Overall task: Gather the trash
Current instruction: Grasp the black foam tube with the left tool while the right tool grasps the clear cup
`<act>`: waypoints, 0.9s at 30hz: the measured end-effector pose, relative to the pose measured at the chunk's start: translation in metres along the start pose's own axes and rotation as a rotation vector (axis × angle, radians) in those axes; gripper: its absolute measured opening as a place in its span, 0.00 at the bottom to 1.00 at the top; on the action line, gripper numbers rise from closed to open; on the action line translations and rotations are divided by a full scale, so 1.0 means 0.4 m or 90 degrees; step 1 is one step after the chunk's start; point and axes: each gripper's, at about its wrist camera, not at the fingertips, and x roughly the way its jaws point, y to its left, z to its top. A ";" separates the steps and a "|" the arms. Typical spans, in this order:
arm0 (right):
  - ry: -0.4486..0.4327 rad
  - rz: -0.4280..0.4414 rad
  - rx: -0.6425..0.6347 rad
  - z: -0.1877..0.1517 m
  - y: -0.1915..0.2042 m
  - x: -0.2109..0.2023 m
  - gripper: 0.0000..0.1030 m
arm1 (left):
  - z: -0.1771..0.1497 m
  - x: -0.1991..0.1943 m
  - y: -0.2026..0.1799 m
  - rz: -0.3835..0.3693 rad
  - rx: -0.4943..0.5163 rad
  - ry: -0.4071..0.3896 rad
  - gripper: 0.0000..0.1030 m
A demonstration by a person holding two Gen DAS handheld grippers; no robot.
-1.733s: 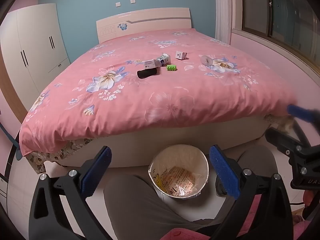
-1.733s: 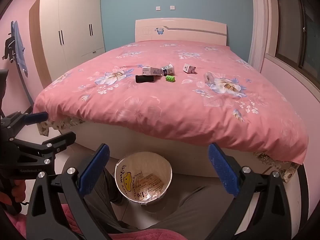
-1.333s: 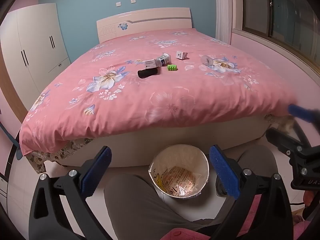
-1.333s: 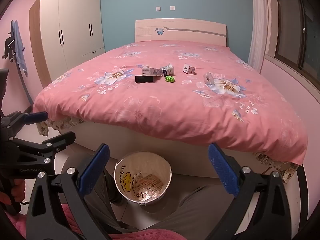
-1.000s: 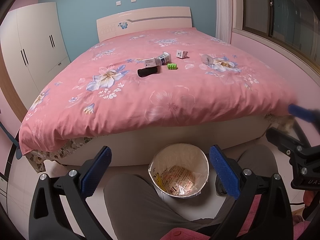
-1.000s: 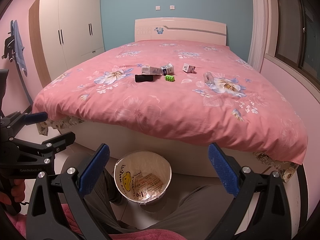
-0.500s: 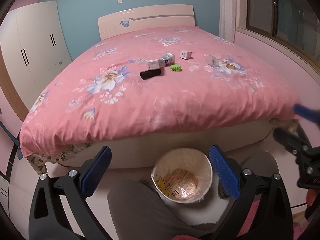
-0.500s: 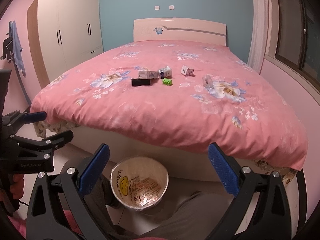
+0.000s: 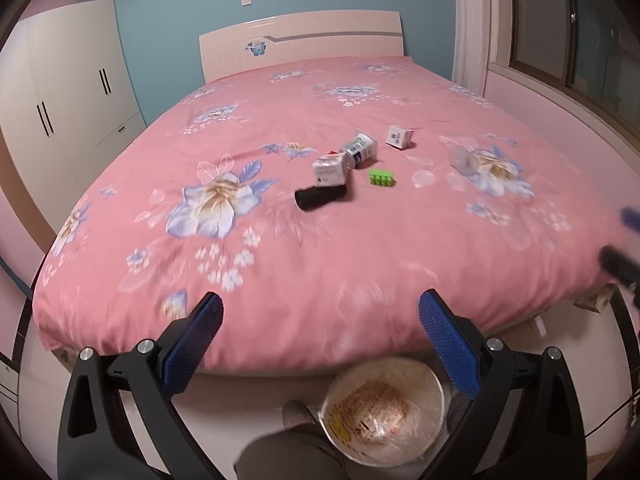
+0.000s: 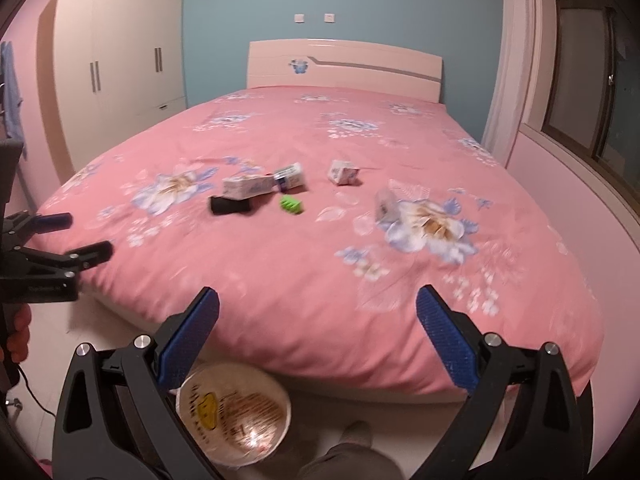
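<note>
The left gripper (image 9: 320,344) is held with its jaws spread wide, the blue pads (image 9: 192,344) well apart and nothing between them; in the right wrist view it shows at the left edge, gripped from below by a hand (image 10: 18,340). The right gripper (image 10: 318,344) is likewise gaping and empty, its blue pads (image 10: 446,344) far apart, and its blurred tips show at the right edge of the left wrist view. A grey-trousered knee (image 9: 288,454) shows low between the grippers.
</note>
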 end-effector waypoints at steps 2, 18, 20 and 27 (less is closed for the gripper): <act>0.005 -0.010 0.005 0.032 -0.027 0.035 0.93 | 0.037 0.038 0.008 -0.003 0.009 0.003 0.97; 0.086 -0.051 0.019 0.200 -0.169 0.420 0.93 | 0.192 0.417 0.069 -0.025 0.063 0.088 0.97; 0.103 -0.048 0.027 0.202 -0.179 0.473 0.93 | 0.201 0.459 0.071 -0.037 0.070 0.095 0.97; 0.144 -0.062 0.033 0.225 -0.227 0.653 0.93 | 0.226 0.608 0.080 -0.076 0.100 0.108 0.97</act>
